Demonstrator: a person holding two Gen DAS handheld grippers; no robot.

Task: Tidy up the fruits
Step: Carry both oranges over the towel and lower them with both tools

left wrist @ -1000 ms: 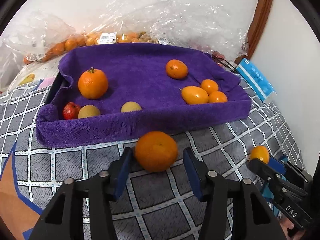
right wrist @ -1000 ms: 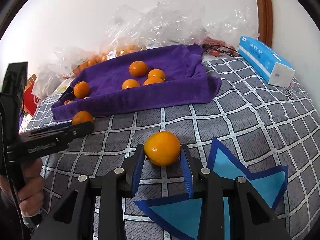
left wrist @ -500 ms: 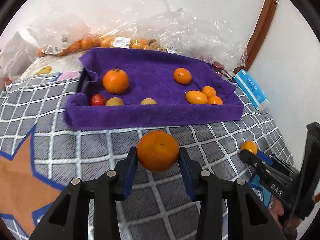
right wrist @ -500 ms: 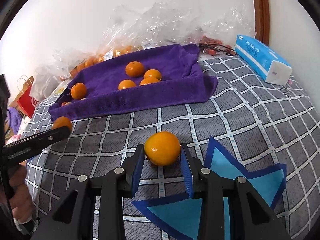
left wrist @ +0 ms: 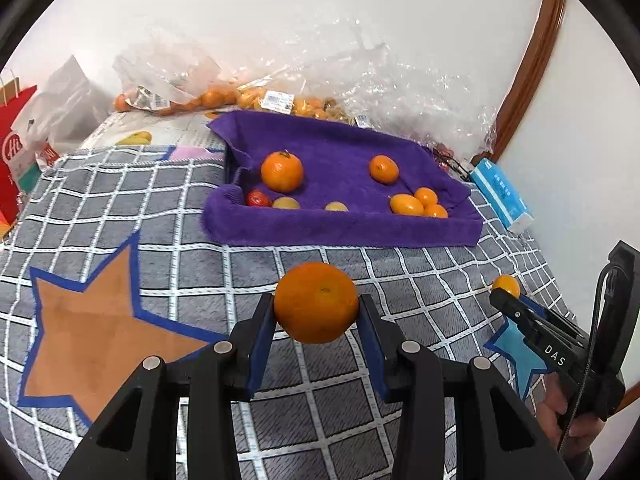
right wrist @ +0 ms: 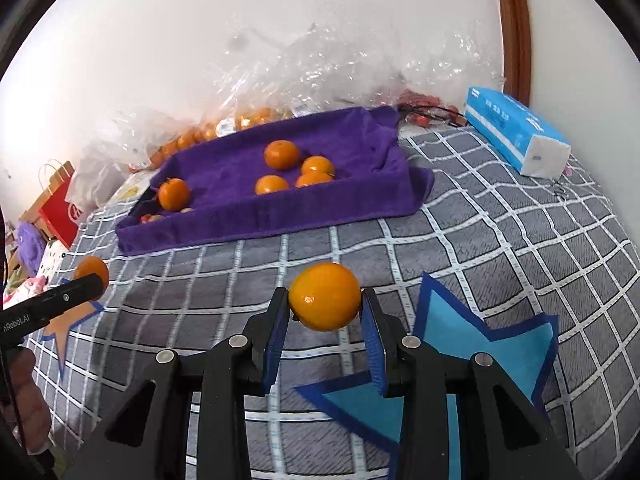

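**Two fruits aloft, both clear of the tray**

Left wrist: left tongs (left wrist: 316, 316) clamp an orange (left wrist: 316, 302) above the blanket (left wrist: 120, 208), clear for carrying.

Right wrist: right tongs (right wrist: 325, 312) pinch a mandarin (right wrist: 325, 296) short of the tray (right wrist: 240, 228), probably for sorting.

My purple towel (left wrist: 344, 228) looks plush and matt; the clear plastic bags (left wrist: 360, 80) behind it are crinkled and glossy.
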